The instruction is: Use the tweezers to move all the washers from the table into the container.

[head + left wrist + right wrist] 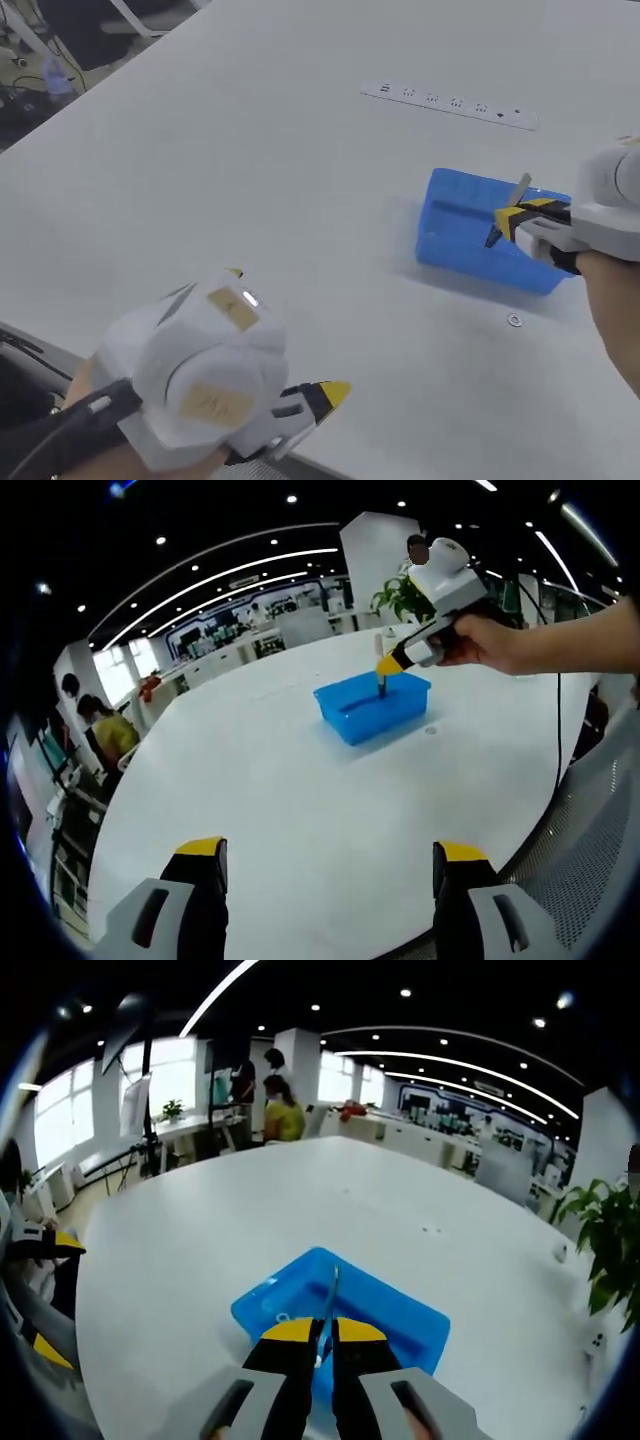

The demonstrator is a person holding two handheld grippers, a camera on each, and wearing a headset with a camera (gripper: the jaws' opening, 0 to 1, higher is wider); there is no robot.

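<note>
Right gripper (322, 1335): jaws clamped on tweezers (331, 1305), tips over the blue container (445, 250).
Left gripper (325, 855): jaws apart (holding nothing).
Washer (514, 320): on worktop (250, 180) beside container, perhaps another inside.

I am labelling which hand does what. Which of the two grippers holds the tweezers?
The right gripper: its jaws are shut on the tweezers, over the blue container. The left gripper is open and empty.

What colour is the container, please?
The container is blue, best seen in the head view.
</note>
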